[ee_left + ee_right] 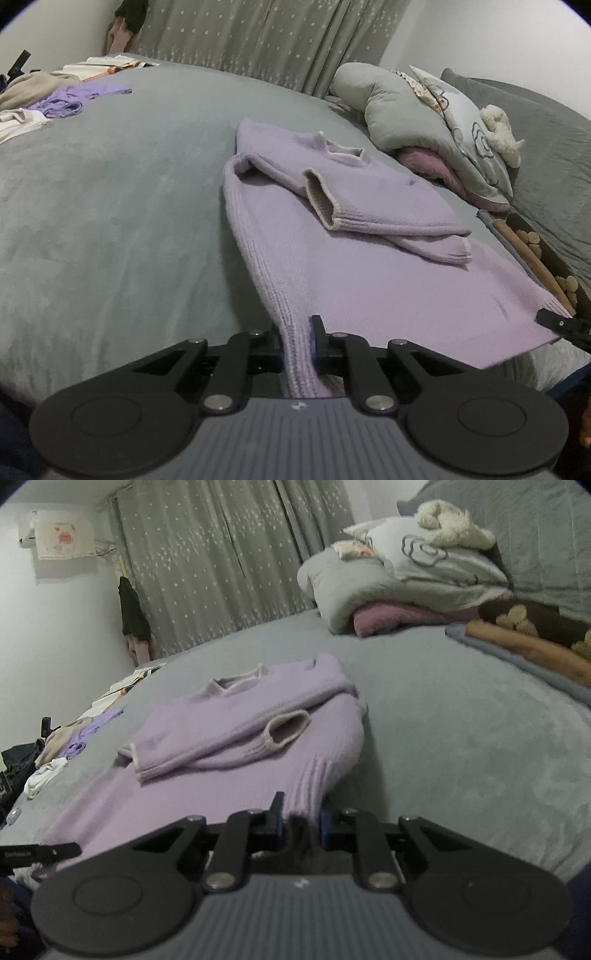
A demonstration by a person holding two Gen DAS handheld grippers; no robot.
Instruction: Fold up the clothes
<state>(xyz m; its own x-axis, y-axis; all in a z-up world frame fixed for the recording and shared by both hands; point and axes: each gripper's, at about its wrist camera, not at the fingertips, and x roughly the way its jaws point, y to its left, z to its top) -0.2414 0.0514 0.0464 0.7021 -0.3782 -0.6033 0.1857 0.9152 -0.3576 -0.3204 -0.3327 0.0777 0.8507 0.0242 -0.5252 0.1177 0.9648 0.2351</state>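
A lilac knit sweater lies flat on the grey bed, both sleeves folded across its chest and the neckline at the far end. My left gripper is shut on the hem's left corner, and the ribbed edge runs between its jaws. In the right wrist view the same sweater spreads out to the left, and my right gripper is shut on the hem's right corner, which is raised slightly off the bed. The right gripper's tip shows at the left wrist view's right edge.
The grey bed sheet stretches wide to the left. Loose clothes are piled at the far left corner. A stack of pillows and folded bedding sits at the head, with a brown blanket beside it. Curtains hang behind the bed.
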